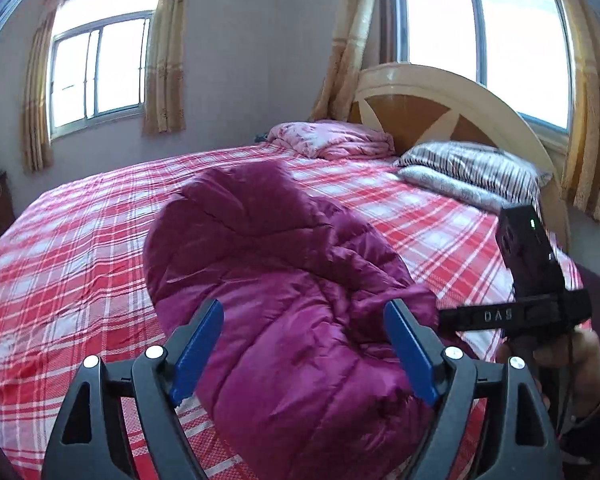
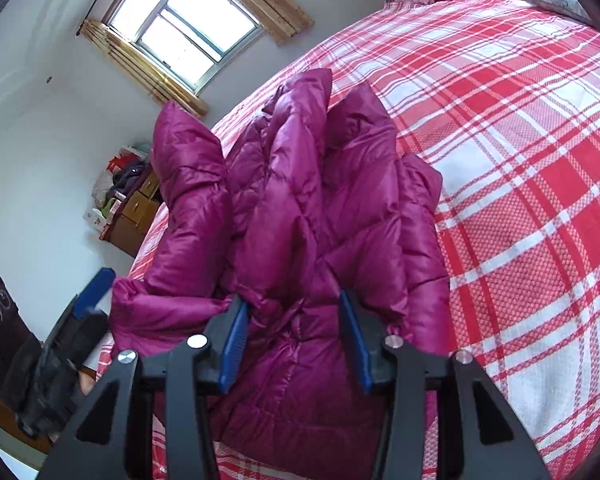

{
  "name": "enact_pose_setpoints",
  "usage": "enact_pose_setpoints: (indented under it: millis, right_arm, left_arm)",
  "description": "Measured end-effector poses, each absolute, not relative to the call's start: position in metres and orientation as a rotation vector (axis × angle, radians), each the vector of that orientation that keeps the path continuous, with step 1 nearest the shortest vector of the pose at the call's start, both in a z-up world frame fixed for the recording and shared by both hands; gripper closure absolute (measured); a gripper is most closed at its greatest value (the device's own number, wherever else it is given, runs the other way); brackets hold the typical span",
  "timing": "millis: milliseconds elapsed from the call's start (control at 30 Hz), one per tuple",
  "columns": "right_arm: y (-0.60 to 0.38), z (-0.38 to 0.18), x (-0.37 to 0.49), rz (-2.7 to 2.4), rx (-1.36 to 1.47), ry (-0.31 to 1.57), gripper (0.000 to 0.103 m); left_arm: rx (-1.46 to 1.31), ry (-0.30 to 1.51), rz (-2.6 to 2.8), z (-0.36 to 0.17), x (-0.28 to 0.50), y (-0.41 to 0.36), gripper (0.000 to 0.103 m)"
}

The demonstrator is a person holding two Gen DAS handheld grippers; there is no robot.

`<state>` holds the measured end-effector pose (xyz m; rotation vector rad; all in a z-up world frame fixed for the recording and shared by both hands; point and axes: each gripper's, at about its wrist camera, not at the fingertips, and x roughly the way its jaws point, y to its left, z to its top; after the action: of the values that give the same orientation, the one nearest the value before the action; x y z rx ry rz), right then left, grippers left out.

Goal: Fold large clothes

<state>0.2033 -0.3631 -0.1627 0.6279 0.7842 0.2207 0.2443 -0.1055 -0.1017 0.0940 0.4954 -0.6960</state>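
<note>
A magenta puffer jacket (image 1: 284,280) lies bunched on the bed with the red plaid sheet (image 1: 68,240). My left gripper (image 1: 304,320) is open and hovers just above the jacket's near end, touching nothing. My right gripper (image 2: 294,312) is shut on a bunched fold of the jacket (image 2: 300,200), with fabric filling the gap between its blue pads; the rest of the jacket rises ahead of it. The right gripper's body also shows in the left wrist view (image 1: 536,280), at the jacket's right edge. The left gripper shows at the left of the right wrist view (image 2: 88,300).
A folded pink quilt (image 1: 332,140) and two pillows (image 1: 472,176) lie at the wooden headboard (image 1: 440,104). A cluttered wooden cabinet (image 2: 132,208) stands beside the bed's far side. Windows with yellow curtains (image 1: 100,72) are in the walls. Bare plaid sheet (image 2: 520,160) surrounds the jacket.
</note>
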Motion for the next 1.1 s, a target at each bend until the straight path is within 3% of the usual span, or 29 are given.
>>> enact_pose_setpoints:
  millis: [133,333,533,767,833,1100]
  right_arm:
    - [-0.362,-0.165,0.201,0.217,0.633,0.785,0.057]
    - [-0.358,-0.152,0.184,0.145,0.583,0.748,0.057]
    - [-0.351,-0.087,0.16,0.049,0.489,0.571,0.053]
    - [-0.31,-0.079,0.213,0.093,0.479,0.639,0.053]
    - [-0.301,-0.098,0.222,0.051,0.456,0.711,0.055]
    - [-0.317,-0.146,0.214,-0.001,0.418,0.8,0.088]
  left_arm:
    - [-0.1,0.527,-0.594,-0.103,0.28,-0.079,0.01]
    - [-0.018,0.685,-0.424,-0.151,0.331,-0.111,0.01]
    - [0.096,0.646,-0.454,-0.16,0.318,-0.138,0.01]
    - [0.182,0.606,-0.487,-0.161,0.304,-0.149,0.01]
    - [0.163,0.595,-0.477,-0.158,0.305,-0.14,0.01]
    - [0.115,0.566,-0.367,-0.149,0.317,-0.118,0.01]
